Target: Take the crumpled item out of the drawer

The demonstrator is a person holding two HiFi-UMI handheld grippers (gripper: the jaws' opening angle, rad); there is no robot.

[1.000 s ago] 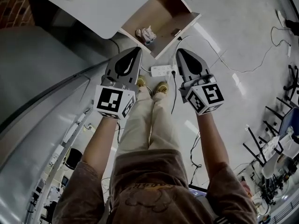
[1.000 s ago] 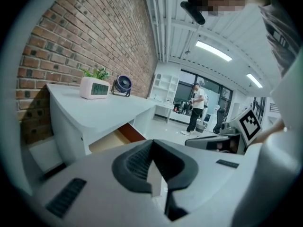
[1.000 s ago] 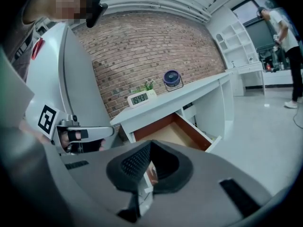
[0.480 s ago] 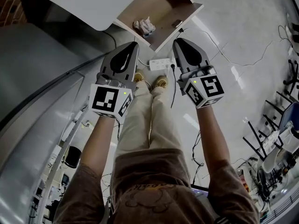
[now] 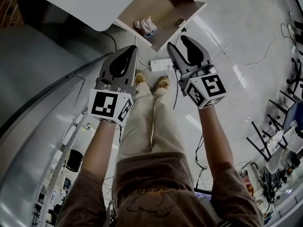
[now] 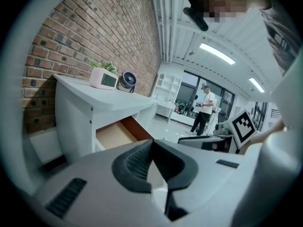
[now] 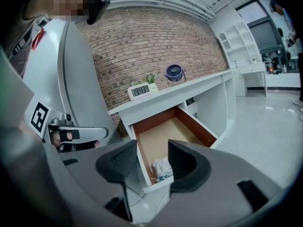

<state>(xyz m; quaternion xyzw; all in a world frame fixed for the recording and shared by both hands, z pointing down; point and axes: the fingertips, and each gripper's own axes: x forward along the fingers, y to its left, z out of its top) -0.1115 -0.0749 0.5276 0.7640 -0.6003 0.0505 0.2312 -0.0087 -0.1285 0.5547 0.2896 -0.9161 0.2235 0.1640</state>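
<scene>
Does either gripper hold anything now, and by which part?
Nothing is held. Left gripper is shut, empty; right gripper has just been opening, nothing between its jaws.

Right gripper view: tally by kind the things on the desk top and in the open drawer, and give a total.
Digital clock: 1
Small plant: 1
Small round fan: 1
Crumpled item: 1
Total: 4
</scene>
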